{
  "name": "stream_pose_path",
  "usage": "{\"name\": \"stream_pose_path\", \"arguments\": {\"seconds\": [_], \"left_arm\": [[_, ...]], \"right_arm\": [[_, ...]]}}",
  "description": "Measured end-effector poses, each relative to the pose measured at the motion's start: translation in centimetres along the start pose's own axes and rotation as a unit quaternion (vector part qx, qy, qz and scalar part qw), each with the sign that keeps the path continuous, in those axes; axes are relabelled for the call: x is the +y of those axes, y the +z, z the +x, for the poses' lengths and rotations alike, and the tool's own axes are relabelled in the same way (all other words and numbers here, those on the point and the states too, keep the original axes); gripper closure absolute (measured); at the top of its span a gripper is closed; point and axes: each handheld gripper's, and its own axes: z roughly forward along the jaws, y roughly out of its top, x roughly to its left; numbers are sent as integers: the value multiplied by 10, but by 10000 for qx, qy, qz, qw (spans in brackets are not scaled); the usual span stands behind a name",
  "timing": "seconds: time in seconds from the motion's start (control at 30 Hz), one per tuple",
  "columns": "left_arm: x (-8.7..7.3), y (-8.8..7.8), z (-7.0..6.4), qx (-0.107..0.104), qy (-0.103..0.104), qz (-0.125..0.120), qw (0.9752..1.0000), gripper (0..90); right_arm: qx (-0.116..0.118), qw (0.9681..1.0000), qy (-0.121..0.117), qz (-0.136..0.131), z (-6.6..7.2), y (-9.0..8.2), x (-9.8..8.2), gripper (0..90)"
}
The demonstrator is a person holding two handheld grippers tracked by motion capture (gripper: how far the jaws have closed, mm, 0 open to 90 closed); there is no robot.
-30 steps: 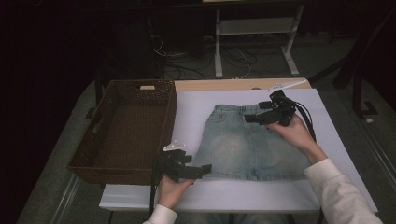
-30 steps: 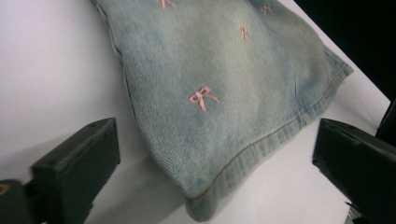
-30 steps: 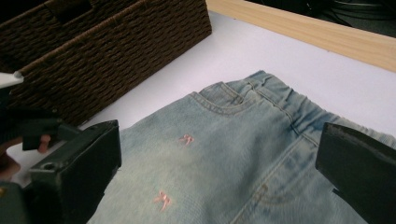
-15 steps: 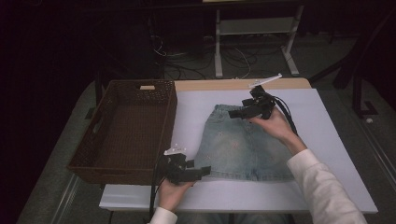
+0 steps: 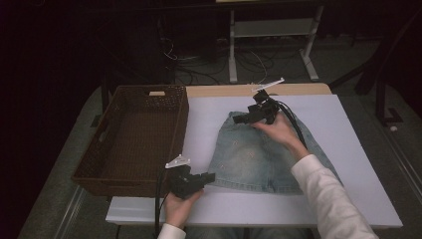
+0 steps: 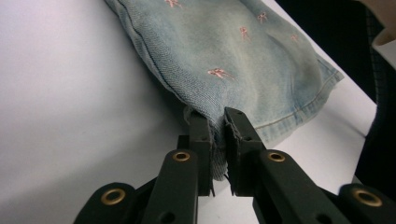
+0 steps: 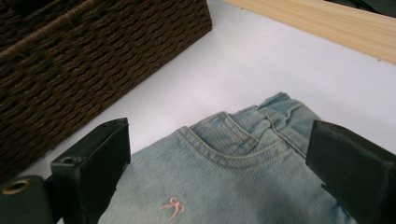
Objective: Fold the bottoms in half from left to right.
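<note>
A pale blue denim skirt (image 5: 259,157) with small pink bows lies flat on the white table top (image 5: 358,134), waistband at the far end. My left gripper (image 5: 208,177) sits at the skirt's near left hem corner; its jaws have just been closing and now pinch the hem (image 6: 215,140) between the pads. My right gripper (image 5: 240,119) hovers over the waistband's left corner (image 7: 233,130), jaws wide apart, with the denim below them and nothing gripped.
A dark brown wicker basket (image 5: 134,144) stands at the table's left, close to the skirt and near the right gripper (image 7: 70,56). A wooden strip (image 5: 224,90) edges the table's far side. Cables and a stand's legs lie on the dark floor beyond.
My right gripper has moved left across the waistband, from its right end to its left corner. My left gripper's jaws have closed on the hem corner; that hand stayed in place.
</note>
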Motion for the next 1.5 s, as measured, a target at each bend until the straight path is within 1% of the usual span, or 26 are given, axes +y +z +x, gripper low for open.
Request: {"name": "stream_pose_path", "arguments": {"seconds": [0.13,0.2,0.4,0.57,0.63,0.73,0.87,0.93,1.2,1.43,1.5], "left_arm": [[0,-1,0,-56,44,18,10000,826],[0,-1,-1,-65,75,24,9999,827],[0,-1,-2,-104,146,35,9998,827],[0,-1,-3,-93,222,14,9997,826],[0,-1,-3,-105,239,21,9997,826],[0,-1,-3,-134,229,14,9996,826],[1,-1,-3,-167,232,15,9996,825],[1,-1,-3,-145,220,34,9996,825],[1,-1,-3,-187,208,40,9996,825],[1,-2,-3,-186,217,36,9996,825],[0,-1,-3,-153,212,72,9996,825]], "right_arm": [[-40,10000,-11,-35,0,10,4,83],[-101,9999,11,-60,-1,14,6,89],[-228,9993,229,-202,-8,31,8,100],[-344,9987,324,-199,-13,44,10,135],[-409,9985,304,-206,-14,49,12,138],[-547,9980,274,-134,-14,55,14,147],[-654,9973,311,-92,-16,62,16,164],[-703,9968,352,-124,-16,64,17,193],[-936,9947,402,-114,-20,75,15,228],[-1267,9908,418,-237,-22,82,12,277],[-1317,9903,403,-203,-21,85,10,288]]}}
